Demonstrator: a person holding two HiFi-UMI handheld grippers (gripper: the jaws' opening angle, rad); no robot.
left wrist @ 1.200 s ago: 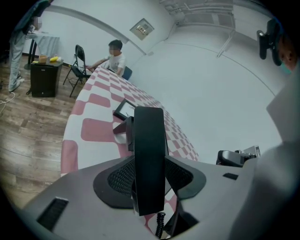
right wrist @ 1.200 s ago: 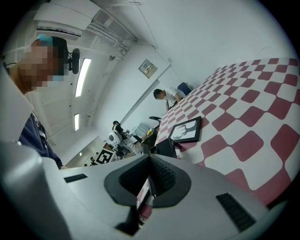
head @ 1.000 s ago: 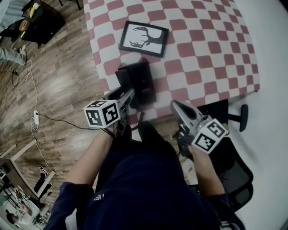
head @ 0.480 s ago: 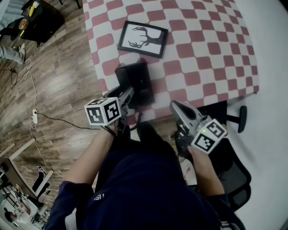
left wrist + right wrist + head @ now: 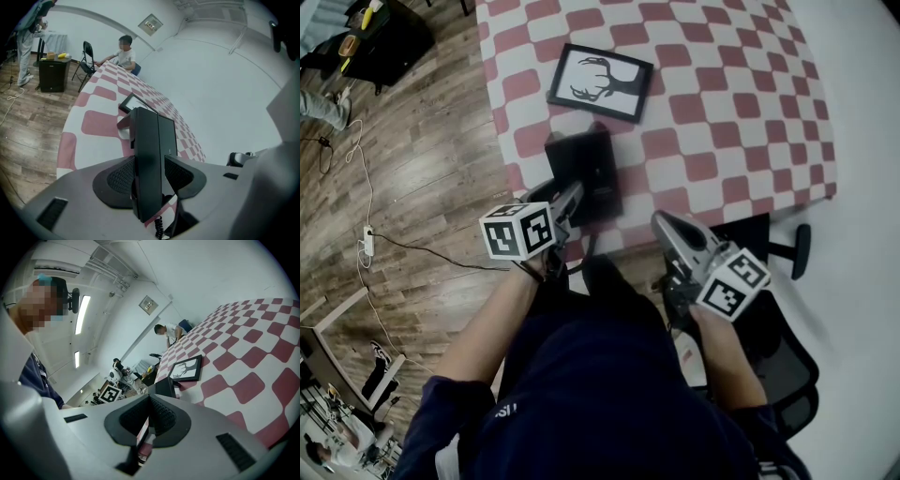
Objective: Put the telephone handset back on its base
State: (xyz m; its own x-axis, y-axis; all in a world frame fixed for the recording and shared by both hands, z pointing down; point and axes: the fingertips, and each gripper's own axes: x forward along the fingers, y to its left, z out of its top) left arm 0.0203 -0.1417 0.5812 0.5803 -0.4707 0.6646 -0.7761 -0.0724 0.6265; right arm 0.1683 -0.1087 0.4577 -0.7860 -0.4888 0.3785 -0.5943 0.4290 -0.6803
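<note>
A black telephone base (image 5: 595,171) sits at the near left edge of the checkered table (image 5: 731,103). My left gripper (image 5: 566,201) is shut on the black handset (image 5: 146,159), which lies lengthwise along the base's left side (image 5: 167,140). I cannot tell whether the handset rests in its cradle. Its coiled cord (image 5: 159,228) hangs below the jaws. My right gripper (image 5: 660,223) is held off the table's front edge, to the right of the phone. It is shut with nothing between its fingers, and in its own view the base (image 5: 164,386) shows beyond them.
A framed deer picture (image 5: 600,82) lies just beyond the phone. A black office chair (image 5: 787,347) stands to my right, by the table's front edge. A cable and power strip (image 5: 367,239) lie on the wood floor at left. A person sits at the table's far end (image 5: 124,50).
My left gripper has edged slightly forward along the phone with the handset. The right gripper has barely moved.
</note>
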